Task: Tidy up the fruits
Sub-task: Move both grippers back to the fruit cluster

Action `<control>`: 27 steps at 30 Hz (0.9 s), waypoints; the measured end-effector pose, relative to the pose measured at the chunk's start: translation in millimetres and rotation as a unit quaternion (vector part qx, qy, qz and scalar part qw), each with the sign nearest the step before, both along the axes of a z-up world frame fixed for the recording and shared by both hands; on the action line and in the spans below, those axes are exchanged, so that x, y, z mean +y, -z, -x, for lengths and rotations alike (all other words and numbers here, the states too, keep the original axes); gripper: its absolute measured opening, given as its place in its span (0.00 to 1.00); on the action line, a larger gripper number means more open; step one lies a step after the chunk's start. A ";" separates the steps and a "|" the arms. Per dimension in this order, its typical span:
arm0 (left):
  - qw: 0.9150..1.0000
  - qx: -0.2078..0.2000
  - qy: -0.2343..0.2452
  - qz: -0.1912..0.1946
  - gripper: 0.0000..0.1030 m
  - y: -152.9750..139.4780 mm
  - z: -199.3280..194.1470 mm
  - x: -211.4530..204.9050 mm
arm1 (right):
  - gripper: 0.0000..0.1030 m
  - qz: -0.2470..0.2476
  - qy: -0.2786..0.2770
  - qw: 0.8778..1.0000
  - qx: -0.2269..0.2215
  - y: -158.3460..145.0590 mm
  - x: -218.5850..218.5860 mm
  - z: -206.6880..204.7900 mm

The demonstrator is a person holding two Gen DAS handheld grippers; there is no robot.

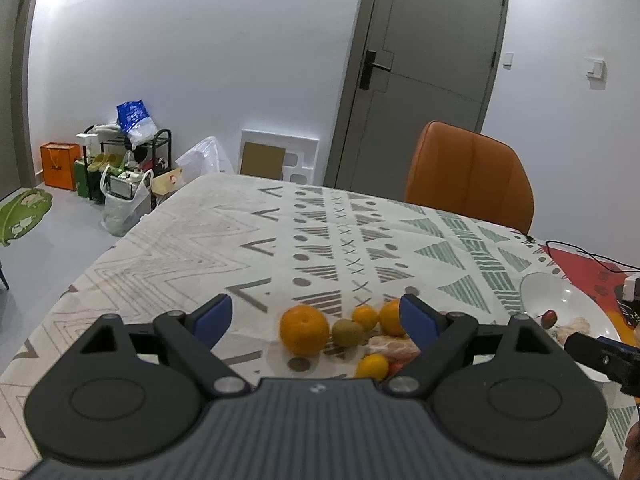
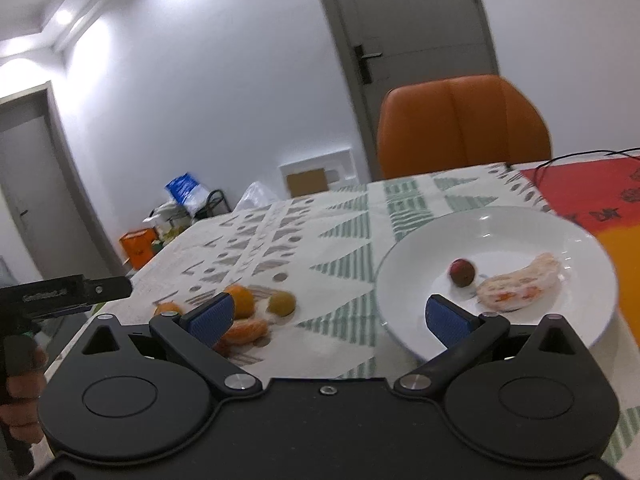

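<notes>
A pile of fruit lies on the patterned tablecloth: a large orange, a kiwi, smaller oranges and a wrapped piece. My left gripper is open and empty, just short of the pile. A white plate holds a small red fruit and a wrapped peeled fruit. My right gripper is open and empty, between the pile and the plate's near rim. The plate also shows in the left wrist view.
An orange chair stands at the table's far side. A black cable runs over a red mat at the right. Bags and a rack sit on the floor by the wall. A grey door is behind.
</notes>
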State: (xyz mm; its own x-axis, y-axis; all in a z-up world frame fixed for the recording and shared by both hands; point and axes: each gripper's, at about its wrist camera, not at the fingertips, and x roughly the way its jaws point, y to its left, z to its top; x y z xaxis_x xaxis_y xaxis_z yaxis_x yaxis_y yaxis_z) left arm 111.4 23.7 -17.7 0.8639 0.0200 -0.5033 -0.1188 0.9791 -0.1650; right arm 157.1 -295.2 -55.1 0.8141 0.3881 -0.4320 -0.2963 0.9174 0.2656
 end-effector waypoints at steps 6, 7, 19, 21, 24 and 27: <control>1.000 0.005 -0.004 0.006 0.87 10.6 -4.1 10.8 | 1.00 0.014 -0.032 0.999 0.004 2.5 20.1 -3.4; 1.000 0.005 -0.003 0.008 0.87 12.9 -4.7 12.2 | 1.00 0.014 -0.037 0.999 0.005 3.7 22.7 -3.8; 0.999 0.024 0.000 0.029 0.84 37.3 -19.8 23.6 | 0.85 0.015 -0.075 0.997 0.032 19.6 59.1 -23.0; 0.999 0.026 0.000 0.032 0.84 39.3 -22.5 24.8 | 0.83 0.013 -0.084 0.996 0.035 21.7 63.1 -24.9; 0.999 0.027 0.002 0.033 0.83 41.1 -26.2 25.5 | 0.80 0.016 -0.092 0.995 0.039 25.4 69.9 -28.2; 0.999 0.029 0.005 0.033 0.82 43.2 -30.3 24.1 | 0.79 0.017 -0.091 0.995 0.042 27.8 73.4 -32.1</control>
State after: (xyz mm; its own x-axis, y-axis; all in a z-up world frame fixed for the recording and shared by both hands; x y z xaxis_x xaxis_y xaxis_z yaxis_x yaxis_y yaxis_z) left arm 141.7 47.8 -60.9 0.8337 -0.0232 -0.5517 -0.1206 0.9674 -0.2229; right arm 189.2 -221.8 -83.0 0.6918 0.5105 -0.5107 -0.4372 0.8590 0.2663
